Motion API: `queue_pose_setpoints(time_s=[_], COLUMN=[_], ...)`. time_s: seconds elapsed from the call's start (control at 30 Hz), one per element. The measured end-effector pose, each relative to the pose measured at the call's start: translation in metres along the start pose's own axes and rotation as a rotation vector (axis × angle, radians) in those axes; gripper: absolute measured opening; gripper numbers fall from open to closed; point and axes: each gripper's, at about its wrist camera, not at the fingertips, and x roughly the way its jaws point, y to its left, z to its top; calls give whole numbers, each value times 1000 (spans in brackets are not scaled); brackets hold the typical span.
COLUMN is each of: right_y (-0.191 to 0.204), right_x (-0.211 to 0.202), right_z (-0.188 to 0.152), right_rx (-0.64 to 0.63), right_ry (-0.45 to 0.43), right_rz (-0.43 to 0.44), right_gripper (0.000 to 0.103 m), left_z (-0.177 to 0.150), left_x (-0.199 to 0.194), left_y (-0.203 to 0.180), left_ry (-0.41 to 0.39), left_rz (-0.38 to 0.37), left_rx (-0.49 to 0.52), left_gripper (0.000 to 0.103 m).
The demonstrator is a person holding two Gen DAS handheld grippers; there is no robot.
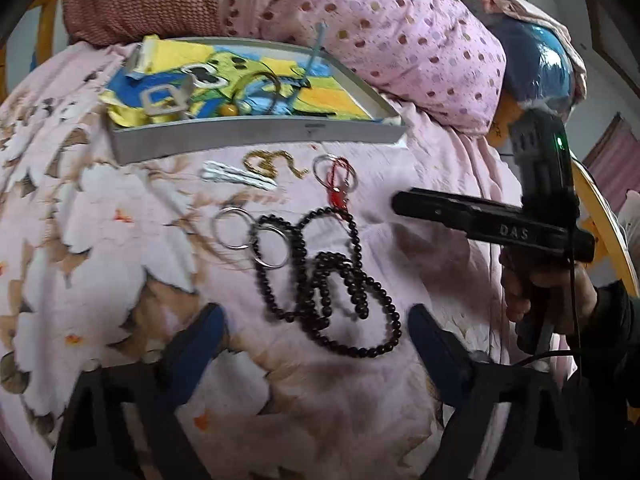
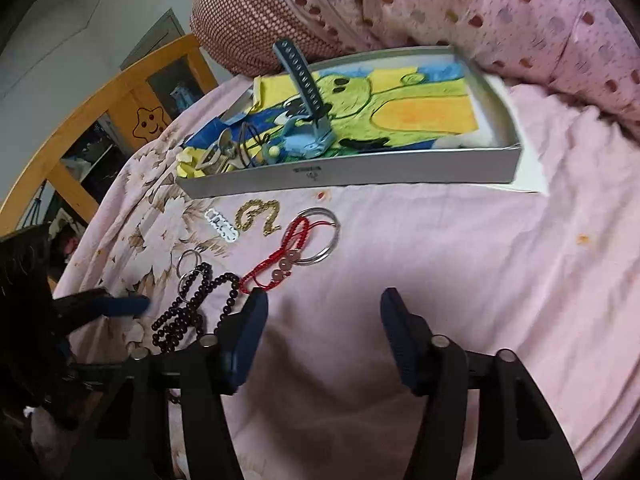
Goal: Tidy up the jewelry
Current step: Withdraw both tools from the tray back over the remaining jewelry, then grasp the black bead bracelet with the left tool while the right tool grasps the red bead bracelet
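Observation:
A long black bead necklace (image 1: 328,280) lies coiled on the pink floral bedspread, between the spread fingers of my open left gripper (image 1: 316,340). Two silver rings (image 1: 250,238) rest at its left. Beyond them lie a white hair clip (image 1: 236,176), a gold chain (image 1: 272,162) and a red cord bracelet (image 1: 340,188) across a silver bangle (image 1: 334,170). My right gripper (image 2: 324,320) is open over bare sheet, its left finger just short of the red cord bracelet (image 2: 280,256). The grey tray (image 2: 340,170) holds a blue watch (image 2: 308,120), hair ties and metal clips.
A pink polka-dot quilt (image 1: 380,28) and a red chequered pillow (image 2: 248,12) are piled behind the tray. A yellow wooden bed frame (image 2: 100,112) runs along the left edge. A hand (image 1: 532,292) holds the right gripper's handle. Plain pink sheet (image 2: 480,280) spreads to the right.

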Motion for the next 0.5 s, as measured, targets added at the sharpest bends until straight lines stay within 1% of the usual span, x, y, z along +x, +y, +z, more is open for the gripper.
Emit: queue_pose_setpoints(time_s=[0.07,0.1,0.13,0.17,0.2,0.23,0.27,0.3,0.33,0.4,0.5], right_y=[2,3,5,6,7,8,10,13,13,17,20], right_x=[7,11,15,17,18,21,24,26,27,29,30], right_z=[3,4,5,6,7,8,8,8,8,7,6], right_rx=[8,11,11,10,9,9,8,7,6,-6,-23], right_ry=[16,21,24,26,27,28,28,27,26,22,16], right_rz=[23,31,37,39,41,43,42,38,35,18,-8], right_gripper=[52,52,52,52,52,52,52,52,52,46,46], left_z=[2,2,3,5,6,7,9,10,11,12,15], left_x=[8,11,12,14,16,17,18,19,20,20,21], left_y=[-1,-2,-2,-2,-1,0,2,4,6,9,12], left_ry=[15,12,8,7,10,9,3,2,2,-2,-10], left_rz=[9,11,13,23,37,44,48,59,71,92,111], left_rx=[9,15,22,30,35,37,33,32,32,26,14], left_gripper=[69,66,65,59,52,49,45,36,33,20,16])
